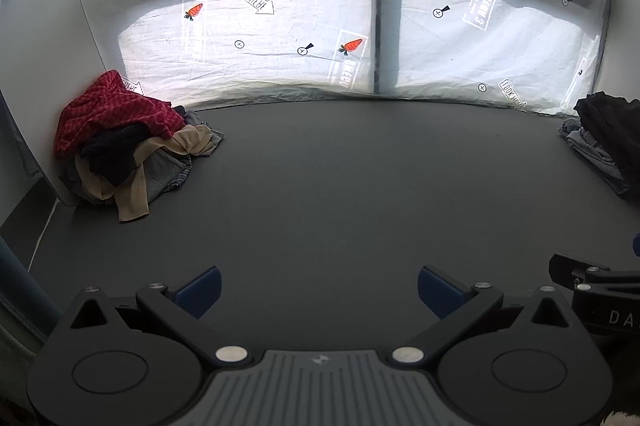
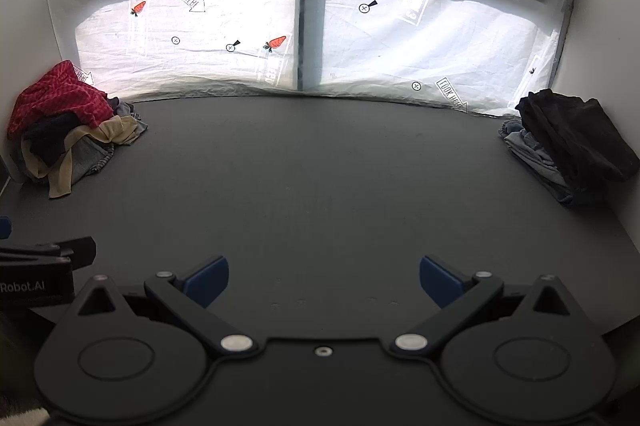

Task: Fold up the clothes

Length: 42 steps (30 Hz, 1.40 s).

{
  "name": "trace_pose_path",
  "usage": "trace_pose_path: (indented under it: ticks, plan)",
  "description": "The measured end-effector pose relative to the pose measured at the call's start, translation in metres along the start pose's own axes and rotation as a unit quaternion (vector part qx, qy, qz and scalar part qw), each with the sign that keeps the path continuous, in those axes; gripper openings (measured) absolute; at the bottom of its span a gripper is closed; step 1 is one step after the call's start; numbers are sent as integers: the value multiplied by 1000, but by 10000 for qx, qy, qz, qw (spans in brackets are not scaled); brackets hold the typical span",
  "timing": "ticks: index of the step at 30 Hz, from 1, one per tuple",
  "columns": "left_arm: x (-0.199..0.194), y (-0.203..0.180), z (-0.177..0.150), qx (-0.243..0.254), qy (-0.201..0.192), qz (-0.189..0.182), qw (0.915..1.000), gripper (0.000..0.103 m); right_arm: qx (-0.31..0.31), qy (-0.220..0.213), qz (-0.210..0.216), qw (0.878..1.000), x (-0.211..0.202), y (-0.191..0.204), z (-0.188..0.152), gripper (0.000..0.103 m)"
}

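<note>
A heap of unfolded clothes [image 1: 120,150], with a red patterned garment on top and black, tan and grey pieces under it, lies at the table's far left; it also shows in the right wrist view [image 2: 64,130]. A stack of folded clothes [image 2: 568,146], black on top of grey-blue, sits at the far right, partly seen in the left wrist view [image 1: 604,142]. My left gripper [image 1: 318,290] is open and empty above the dark table [image 1: 340,186]. My right gripper [image 2: 324,282] is open and empty too. Both are well short of the clothes.
A white panel [image 1: 44,66] stands behind the heap at the left. A printed translucent sheet [image 1: 280,38] covers the window behind the table. The right gripper's body [image 1: 600,298] shows at the left wrist view's right edge; the left gripper's body [image 2: 40,274] at the right wrist view's left edge.
</note>
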State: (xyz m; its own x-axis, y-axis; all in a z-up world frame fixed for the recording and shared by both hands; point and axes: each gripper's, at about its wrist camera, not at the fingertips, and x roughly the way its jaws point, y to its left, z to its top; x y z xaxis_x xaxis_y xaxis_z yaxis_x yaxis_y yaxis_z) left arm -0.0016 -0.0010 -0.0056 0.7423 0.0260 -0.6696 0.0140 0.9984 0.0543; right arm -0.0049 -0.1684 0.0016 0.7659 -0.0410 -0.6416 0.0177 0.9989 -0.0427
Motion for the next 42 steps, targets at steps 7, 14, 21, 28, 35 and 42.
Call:
trace_pose_path:
  ticks: [7,14,21,28,35,42]
  plan:
    - [10,0,6,-194,96,19,9998,103,97,93,-57,9999,10,-12,8,103]
    - [32,-14,26,-465,176,127,9987,103,279,-30,92,9996,35,-44,29,103]
    - [53,-33,63,-629,107,216,9977,103,688,-401,585,9951,69,-83,74,103]
    - [77,-44,98,-906,79,191,9957,103,432,-326,1313,9899,119,-87,101,103]
    - [97,-20,96,-1409,334,412,9886,103,482,-188,1624,9854,150,-71,113,103]
    - [126,35,101,-1807,502,699,9798,103,-34,-130,1466,9891,180,-15,132,103]
